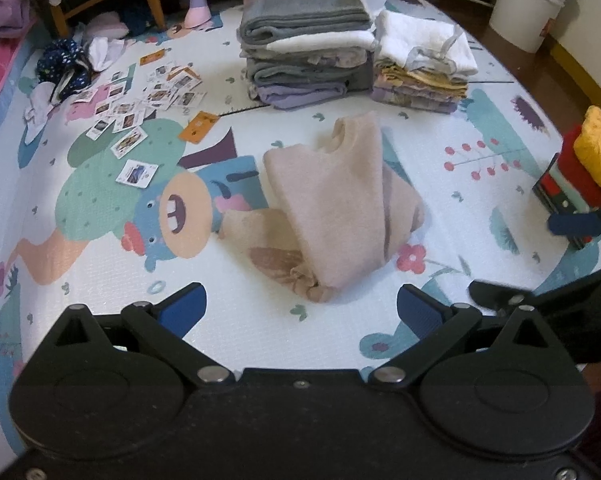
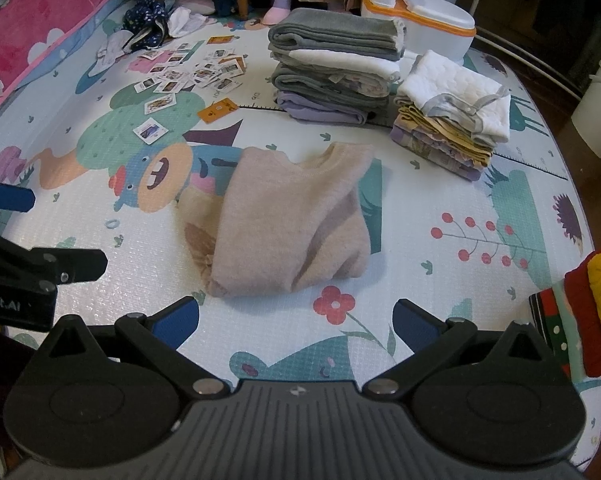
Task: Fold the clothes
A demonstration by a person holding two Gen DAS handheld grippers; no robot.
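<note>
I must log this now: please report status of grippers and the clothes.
Left gripper open, empty. Right gripper open, empty. Beige sweater partly folded on mat. Nothing in the way.

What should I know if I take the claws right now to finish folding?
Left claw: open, holding nothing, hovering over the play mat just in front of the sweater.
Right claw: open, holding nothing, also near the sweater's front edge.
Beige sweater: lying on the mat, partly folded, sides turned in, one sleeve poking out on the left, hem end bunched.
Done: two neat stacks behind it, a grey and purple stack and a white and yellow stack.
Left: tuck in the sleeve, finish the sweater, probably add it to a stack. A red and yellow pile at the right edge looks unfolded.
</note>
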